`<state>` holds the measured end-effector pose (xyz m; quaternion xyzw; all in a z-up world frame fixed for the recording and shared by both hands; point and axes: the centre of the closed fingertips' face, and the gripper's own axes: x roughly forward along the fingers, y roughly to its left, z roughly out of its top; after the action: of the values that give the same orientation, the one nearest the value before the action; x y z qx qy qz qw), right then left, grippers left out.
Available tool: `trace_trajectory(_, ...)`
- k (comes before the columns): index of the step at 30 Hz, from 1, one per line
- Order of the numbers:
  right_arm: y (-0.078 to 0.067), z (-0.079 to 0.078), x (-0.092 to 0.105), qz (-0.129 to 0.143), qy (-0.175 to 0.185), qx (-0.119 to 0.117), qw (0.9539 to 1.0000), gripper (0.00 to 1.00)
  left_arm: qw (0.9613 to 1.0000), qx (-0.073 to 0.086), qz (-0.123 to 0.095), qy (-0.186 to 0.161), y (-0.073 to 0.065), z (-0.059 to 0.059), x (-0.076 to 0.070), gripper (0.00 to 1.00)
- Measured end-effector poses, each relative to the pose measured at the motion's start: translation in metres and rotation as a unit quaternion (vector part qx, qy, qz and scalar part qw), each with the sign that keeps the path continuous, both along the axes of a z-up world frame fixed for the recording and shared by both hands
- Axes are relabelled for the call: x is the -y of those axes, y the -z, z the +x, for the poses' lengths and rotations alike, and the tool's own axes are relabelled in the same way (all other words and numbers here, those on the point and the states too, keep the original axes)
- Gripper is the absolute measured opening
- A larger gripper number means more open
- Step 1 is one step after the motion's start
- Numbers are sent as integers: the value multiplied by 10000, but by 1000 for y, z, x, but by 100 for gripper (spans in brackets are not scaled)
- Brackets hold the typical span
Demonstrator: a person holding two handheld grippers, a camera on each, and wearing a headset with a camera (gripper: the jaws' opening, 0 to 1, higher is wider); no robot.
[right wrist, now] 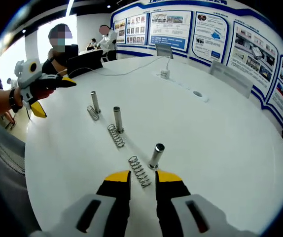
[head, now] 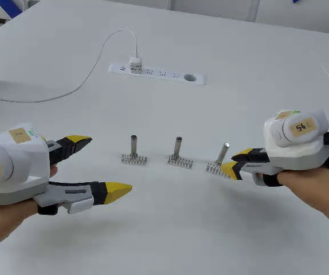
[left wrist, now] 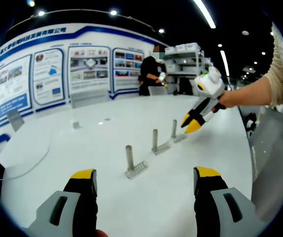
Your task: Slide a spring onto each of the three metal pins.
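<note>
Your left hand-held gripper (left wrist: 145,173): wide open, empty | your right hand-held gripper (right wrist: 144,174): barely parted; spring (right wrist: 138,169) end between tips; pin (right wrist: 156,154) just ahead

Company showroom or demo lab, not a home. Curved wall of blue-trimmed display boards (left wrist: 87,64) with photos and text, ceiling strip lights (left wrist: 204,12) plus spots, shelving (left wrist: 187,55) stacked with white boxes, and a big white counter (head: 239,63) carrying a power strip (head: 156,73).

White table (head: 256,69): three pins (head: 177,147) standing, spring (head: 180,162) beside each, power strip (head: 156,73), cable (head: 90,71).
</note>
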<state>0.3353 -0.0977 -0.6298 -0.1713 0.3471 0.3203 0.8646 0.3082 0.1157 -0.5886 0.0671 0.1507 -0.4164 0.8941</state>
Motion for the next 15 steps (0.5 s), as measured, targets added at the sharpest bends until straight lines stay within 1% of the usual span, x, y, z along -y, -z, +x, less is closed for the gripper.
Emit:
trace_trajectory(5,8,-3,-2,-80,-344,-131,9993,21,10000,1,10,-11,0,0,-1,81)
trace_trajectory(7,13,-2,0,-189,-412,-160,9988,20,10000,3,22,-10,0,0,-1,81)
trace_trajectory(8,15,-3,0,-196,-481,-198,9985,20,10000,-3,15,-5,0,0,0,81)
trace_trajectory(12,19,-3,3,-151,-516,-303,9981,20,10000,-4,17,2,0,0,0,81)
trace_trajectory(15,23,-4,4,-194,-599,-378,9973,20,10000,-6,26,6,0,0,1,81)
